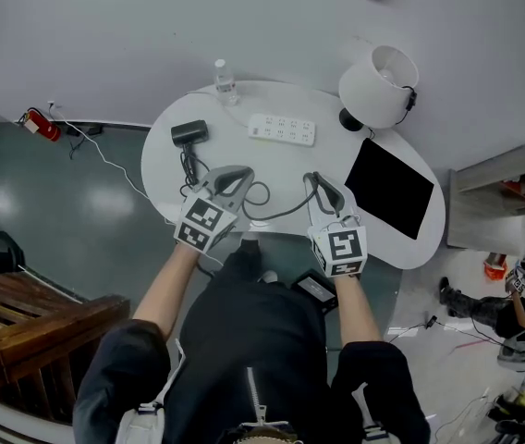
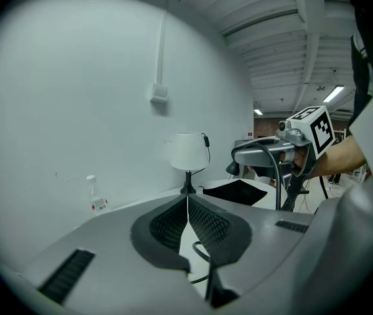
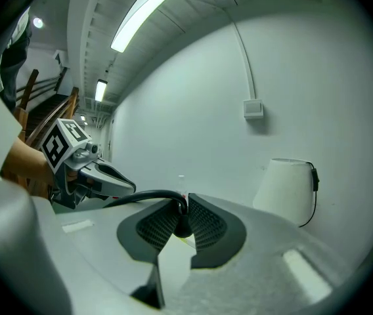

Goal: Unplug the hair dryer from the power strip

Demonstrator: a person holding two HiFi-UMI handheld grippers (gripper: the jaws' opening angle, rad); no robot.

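Hair dryer [image 1: 189, 133]: it is lying at the far left of the bench [image 1: 272, 166], well apart from the power strip [image 1: 283, 129].
Cord [image 1: 281, 213]: it is running from the dryer toward the person, curling into 1 loop between the 2 tools, then rising into the right tool [image 1: 318, 183].
Power strip: it is lying near the far edge. No plug is showing in its sockets from the head view, so the unplugging is looking done or nearly done.
Right tool: it is clenching a thick dark part of the cord near its end. Whether that part is the plug itself, I cannot tell.
Left tool [image 1: 238, 176]: its pads are pressing together with nothing between them, and it is hovering near the loop.
Risk, dragging: a further pull by the right tool would be using up the slack in the loop, then towing the dryer across the smooth bench toward its left edge.
Risk, slipping: if the pads are gripping round cable and not the plug, the cord could be sliding out under tension.
Risk, snagging: the left tool is sitting close to the loop and could be catching it when moving.
Risk, neighbours: a whipping cord end could be toppling the upright bottle [image 1: 225, 80], and a wide swing to the right could be knocking the lamp [image 1: 379, 83].
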